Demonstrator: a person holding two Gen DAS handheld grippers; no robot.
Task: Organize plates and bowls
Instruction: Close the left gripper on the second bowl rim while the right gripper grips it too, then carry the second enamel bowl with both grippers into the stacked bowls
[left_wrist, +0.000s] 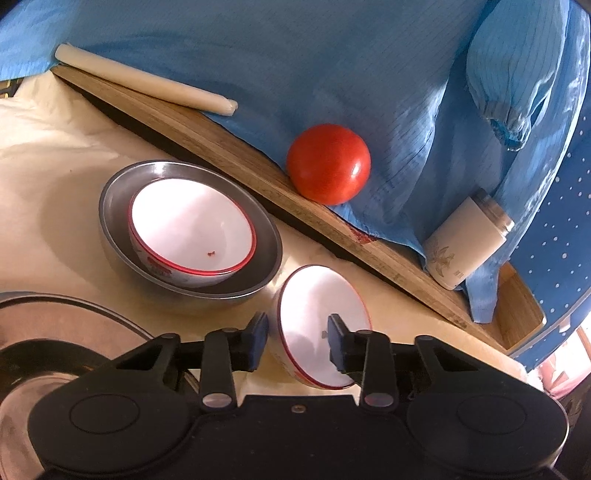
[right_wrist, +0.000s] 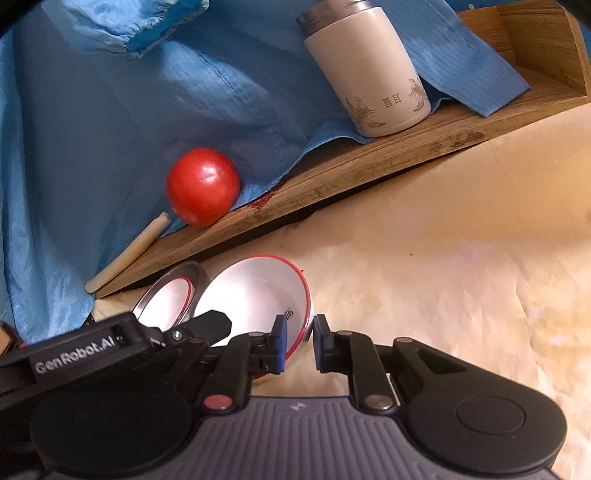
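Note:
A white bowl with a red rim (left_wrist: 192, 230) sits inside a steel bowl (left_wrist: 258, 258) on the cream tabletop. A second white red-rimmed bowl (left_wrist: 314, 314) is tilted between both grippers. My left gripper (left_wrist: 297, 338) is open, its jaws astride that bowl's near rim, one inside and one outside. In the right wrist view the same bowl (right_wrist: 251, 295) has my right gripper (right_wrist: 300, 341) astride its right rim, jaws slightly apart and not pressing. The left gripper's body shows at left there (right_wrist: 110, 343). The nested bowls (right_wrist: 170, 299) lie behind it.
A wooden board (left_wrist: 258, 177) holds a red tomato (left_wrist: 328, 168), a white candle (left_wrist: 144, 83) and a white flask (left_wrist: 465, 247), with blue cloth (left_wrist: 332, 66) draped behind. A steel plate (left_wrist: 66, 332) lies at lower left.

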